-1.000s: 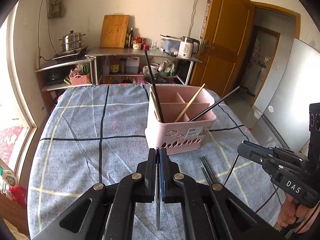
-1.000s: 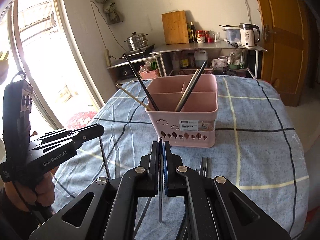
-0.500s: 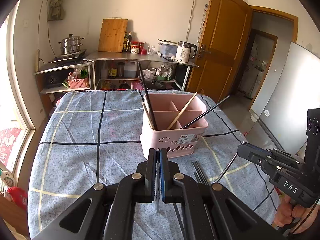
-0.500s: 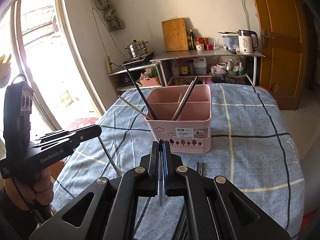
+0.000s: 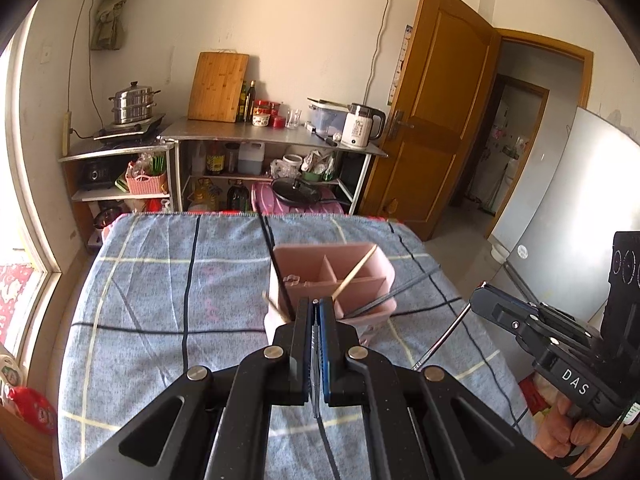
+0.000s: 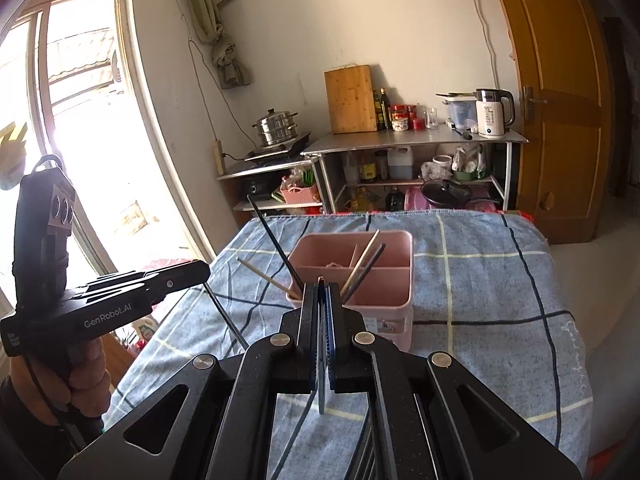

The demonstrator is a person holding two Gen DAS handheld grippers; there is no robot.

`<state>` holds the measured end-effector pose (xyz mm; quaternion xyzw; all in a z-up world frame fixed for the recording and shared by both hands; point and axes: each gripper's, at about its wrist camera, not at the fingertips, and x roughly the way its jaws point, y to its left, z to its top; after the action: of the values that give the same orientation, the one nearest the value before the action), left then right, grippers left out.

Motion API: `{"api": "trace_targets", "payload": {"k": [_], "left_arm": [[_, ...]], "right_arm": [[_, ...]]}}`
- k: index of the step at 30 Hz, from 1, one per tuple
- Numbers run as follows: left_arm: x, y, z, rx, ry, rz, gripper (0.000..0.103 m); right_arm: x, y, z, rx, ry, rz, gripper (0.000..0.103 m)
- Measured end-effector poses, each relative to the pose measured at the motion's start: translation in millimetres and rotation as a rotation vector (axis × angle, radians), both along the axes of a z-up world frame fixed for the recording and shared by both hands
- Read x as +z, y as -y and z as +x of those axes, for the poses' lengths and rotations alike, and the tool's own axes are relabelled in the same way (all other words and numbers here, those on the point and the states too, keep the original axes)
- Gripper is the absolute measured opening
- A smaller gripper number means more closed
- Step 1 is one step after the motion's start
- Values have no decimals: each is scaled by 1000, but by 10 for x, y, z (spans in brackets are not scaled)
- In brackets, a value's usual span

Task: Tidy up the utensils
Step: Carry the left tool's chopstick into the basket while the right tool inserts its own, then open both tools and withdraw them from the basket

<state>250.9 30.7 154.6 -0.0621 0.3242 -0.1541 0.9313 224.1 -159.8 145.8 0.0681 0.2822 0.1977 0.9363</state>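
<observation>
While both grippers hung above the blue checked cloth (image 5: 140, 300), the left gripper (image 5: 316, 308) and right gripper (image 6: 322, 292) each pinched a thin metal stick. Just beyond stood the pink basket (image 6: 384, 280), with bare cloth either side.

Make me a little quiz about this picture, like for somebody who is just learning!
1. True or false: the pink basket stands on the floor.
2. Pick one: the left gripper and the right gripper each pinch A) a spoon, B) a thin metal stick, C) nothing.
3. Fill the gap: the wooden cutting board leans against the ____.

Key: 1 false, it stands on the checked cloth. 2 B. 3 wall.
</observation>
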Motion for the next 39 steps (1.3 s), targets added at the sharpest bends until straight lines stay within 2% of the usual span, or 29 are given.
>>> {"api": "trace_targets", "payload": {"k": [8,14,22,30,39], "left_arm": [[397,26,348,15,56,-27,3],[488,53,609,37,82,-25,3],[185,60,876,48,46,-30,3],[-191,115,996,42,-20,-9,3],[-347,122,1007,54,-50,20,3]], "right_arm": [[406,-18,286,-17,87,19,3],[473,-31,528,-34,108,30,3],[293,-93,791,-49,85,23,3],[-25,-150,944,-46,6,-15,3],[-250,-159,1014,-27,-77,-27,3]]}}
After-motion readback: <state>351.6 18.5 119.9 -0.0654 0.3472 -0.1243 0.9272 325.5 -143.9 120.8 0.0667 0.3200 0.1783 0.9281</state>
